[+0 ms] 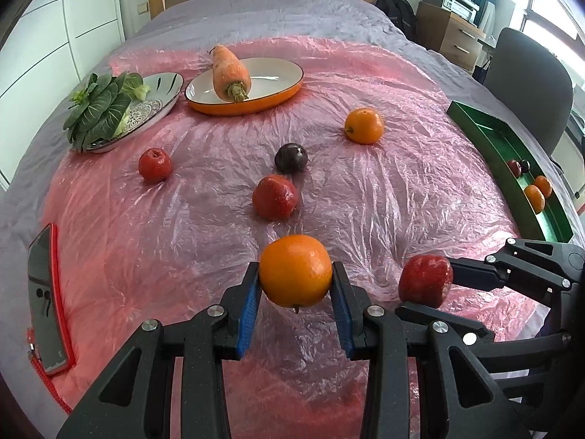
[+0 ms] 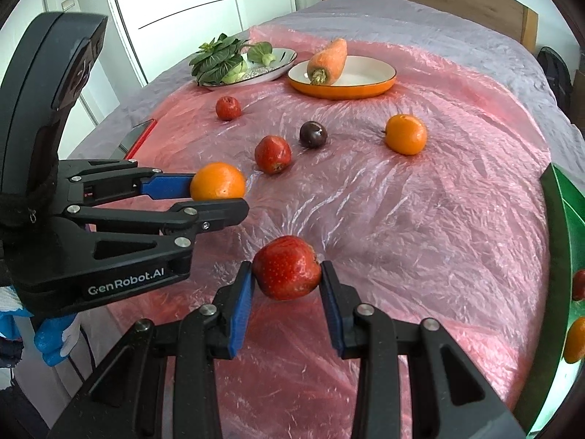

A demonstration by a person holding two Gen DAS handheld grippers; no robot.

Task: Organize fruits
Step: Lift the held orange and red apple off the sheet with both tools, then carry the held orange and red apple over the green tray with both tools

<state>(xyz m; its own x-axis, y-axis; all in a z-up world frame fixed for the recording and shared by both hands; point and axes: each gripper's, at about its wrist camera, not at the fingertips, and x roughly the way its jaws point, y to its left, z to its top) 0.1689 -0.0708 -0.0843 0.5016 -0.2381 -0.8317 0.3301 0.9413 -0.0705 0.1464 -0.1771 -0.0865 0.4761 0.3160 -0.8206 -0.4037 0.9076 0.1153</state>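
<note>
My left gripper (image 1: 296,274) is shut on an orange (image 1: 295,270), held just above the pink plastic sheet; it also shows in the right wrist view (image 2: 218,182). My right gripper (image 2: 286,270) is shut on a red apple (image 2: 287,267), seen at the right in the left wrist view (image 1: 426,281). On the sheet lie a second red apple (image 1: 275,197), a small red apple (image 1: 155,165), a dark plum (image 1: 291,157) and another orange (image 1: 364,125). A green tray (image 1: 486,128) at the right edge holds two oranges and dark fruit.
An orange-rimmed dish (image 1: 278,98) holds a carrot (image 1: 231,73). A patterned plate (image 1: 161,106) holds leafy greens (image 1: 100,104). A phone in a red case (image 1: 45,303) lies at the left. A grey chair (image 1: 526,84) stands beyond the tray.
</note>
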